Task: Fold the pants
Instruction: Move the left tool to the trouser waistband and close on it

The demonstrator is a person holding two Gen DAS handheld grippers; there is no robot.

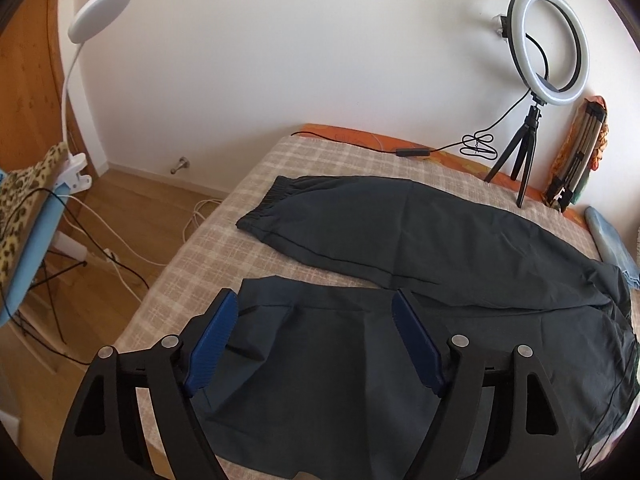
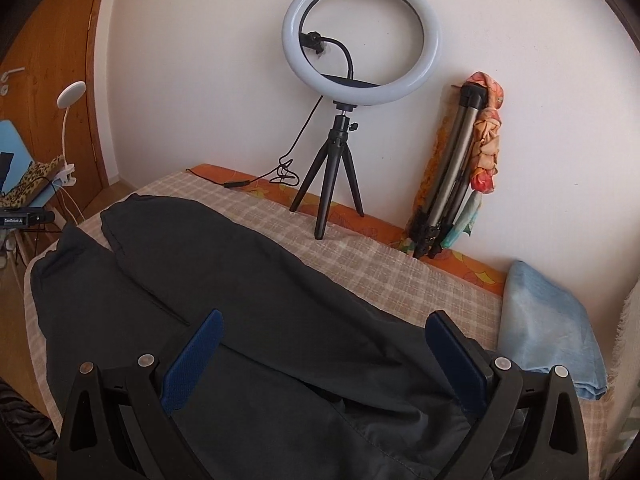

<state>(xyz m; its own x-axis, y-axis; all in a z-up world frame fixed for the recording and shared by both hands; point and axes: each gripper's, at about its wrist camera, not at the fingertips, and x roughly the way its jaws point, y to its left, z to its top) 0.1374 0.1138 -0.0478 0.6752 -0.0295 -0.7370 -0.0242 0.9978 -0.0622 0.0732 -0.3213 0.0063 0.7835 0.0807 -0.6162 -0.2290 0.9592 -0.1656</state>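
Dark pants spread on bed, legs apart. Left gripper spread over near leg hem, nothing pinched; right gripper spread over waist end, empty. Risk: grabbing top layer only, w/ slippery fabric bunching, fold skewed.

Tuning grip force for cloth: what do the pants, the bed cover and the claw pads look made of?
Pants: thin, smooth woven fabric, dark and matte, probably synthetic; shallow creases and an elastic cuff. Bed cover: coarser woven cloth, beige plaid, matte; fibre unclear. Pads of the left claw: blue, finely ribbed, likely rubber or soft plastic, on black rigid plastic arms.
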